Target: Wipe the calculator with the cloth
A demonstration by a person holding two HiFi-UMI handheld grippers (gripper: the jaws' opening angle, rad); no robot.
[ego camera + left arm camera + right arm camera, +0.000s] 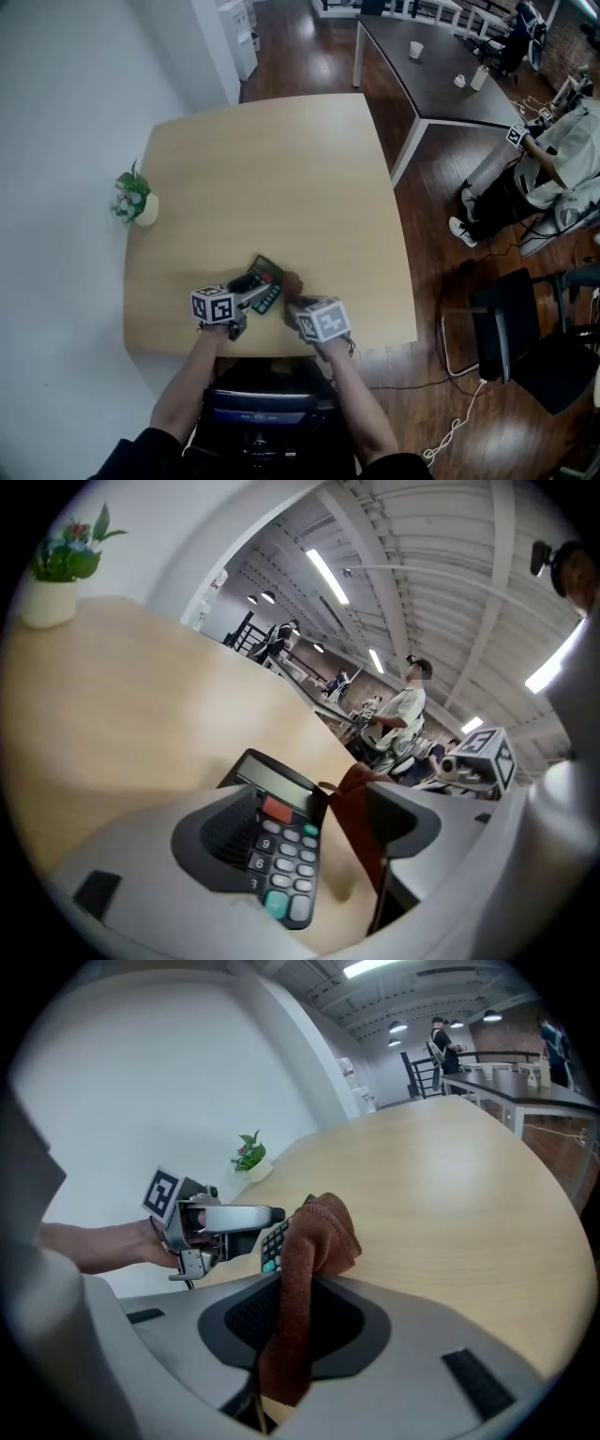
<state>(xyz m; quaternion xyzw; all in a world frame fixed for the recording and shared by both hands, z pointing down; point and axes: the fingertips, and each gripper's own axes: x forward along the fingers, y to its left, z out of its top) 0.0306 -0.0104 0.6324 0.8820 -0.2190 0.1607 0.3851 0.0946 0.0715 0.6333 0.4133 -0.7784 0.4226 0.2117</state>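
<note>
Left gripper view shows the left gripper [323, 822] with its jaws spread wide and the calculator [283, 850] between them on the wooden table [141, 696]. It sits close against the left jaw, with bare wood showing between it and the right one, so nothing is clamped. The right gripper [295, 1309] pinches a brown cloth [319, 1232], whose bunched free end pokes forward just right of the calculator's keys. Both grippers meet near the table's near edge; a small potted plant [136, 200] stands well apart at the far left. The calculator looks light, rigid and smooth-cased — likely to skate under a wipe — so bracing its long edges, clear of keys and display, seems wise. The cloth looks soft and limp.
</note>
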